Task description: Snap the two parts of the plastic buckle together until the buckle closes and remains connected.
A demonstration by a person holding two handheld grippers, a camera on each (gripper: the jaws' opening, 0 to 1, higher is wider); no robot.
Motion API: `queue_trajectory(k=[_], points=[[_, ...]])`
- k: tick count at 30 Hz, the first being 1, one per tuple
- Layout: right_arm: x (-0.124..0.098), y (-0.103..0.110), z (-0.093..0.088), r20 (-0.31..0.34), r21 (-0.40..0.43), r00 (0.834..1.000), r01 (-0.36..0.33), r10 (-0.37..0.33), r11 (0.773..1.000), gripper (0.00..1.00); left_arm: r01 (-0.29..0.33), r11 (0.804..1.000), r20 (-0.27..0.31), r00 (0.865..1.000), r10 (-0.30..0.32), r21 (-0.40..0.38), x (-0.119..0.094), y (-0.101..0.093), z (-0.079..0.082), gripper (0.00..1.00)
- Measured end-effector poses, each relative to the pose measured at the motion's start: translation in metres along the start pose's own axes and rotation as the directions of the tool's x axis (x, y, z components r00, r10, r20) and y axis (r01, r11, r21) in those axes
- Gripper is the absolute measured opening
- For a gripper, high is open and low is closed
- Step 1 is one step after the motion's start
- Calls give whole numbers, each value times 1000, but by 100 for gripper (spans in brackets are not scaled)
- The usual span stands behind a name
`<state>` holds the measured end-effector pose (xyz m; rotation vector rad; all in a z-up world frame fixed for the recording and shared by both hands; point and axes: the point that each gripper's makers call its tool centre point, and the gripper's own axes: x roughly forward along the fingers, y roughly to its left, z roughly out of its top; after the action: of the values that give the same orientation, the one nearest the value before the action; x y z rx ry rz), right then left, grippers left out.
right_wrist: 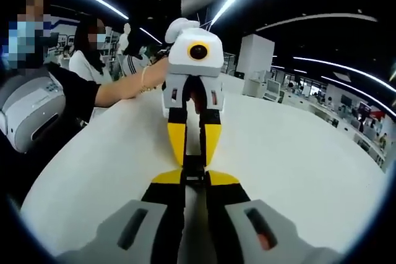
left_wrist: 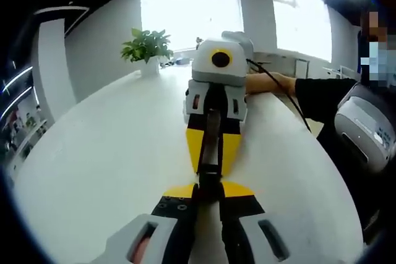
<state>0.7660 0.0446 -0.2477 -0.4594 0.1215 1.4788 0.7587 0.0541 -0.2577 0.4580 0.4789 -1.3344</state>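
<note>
Over a white round table [left_wrist: 105,153] my two grippers face each other, tip to tip. In the left gripper view, my left gripper [left_wrist: 209,190] rises from the bottom, its yellow-tipped jaws shut on one black part of the plastic buckle [left_wrist: 209,176]. Opposite it, my right gripper [left_wrist: 211,168] points back at me, shut on the other black part. In the right gripper view, my right gripper [right_wrist: 193,178] is at the bottom and the left gripper [right_wrist: 193,162] is ahead, with the buckle [right_wrist: 193,169] pinched between them. The two parts meet; whether they are latched is hidden by the fingers.
A potted plant [left_wrist: 146,47] stands at the table's far edge. A person's arm [left_wrist: 278,81] in a dark sleeve reaches in from the right, beside a grey device [left_wrist: 365,122]. In the right gripper view, the table [right_wrist: 297,153] stretches right, with people [right_wrist: 86,54] standing behind at left.
</note>
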Motion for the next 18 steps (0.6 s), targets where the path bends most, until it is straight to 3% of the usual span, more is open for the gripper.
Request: queue_trajectory(k=[18], points=[[-10,-25,-7,-49,-68,991,122,-126,990,12,-60,997,-12,998,60,-38,-8,20,-4,13]])
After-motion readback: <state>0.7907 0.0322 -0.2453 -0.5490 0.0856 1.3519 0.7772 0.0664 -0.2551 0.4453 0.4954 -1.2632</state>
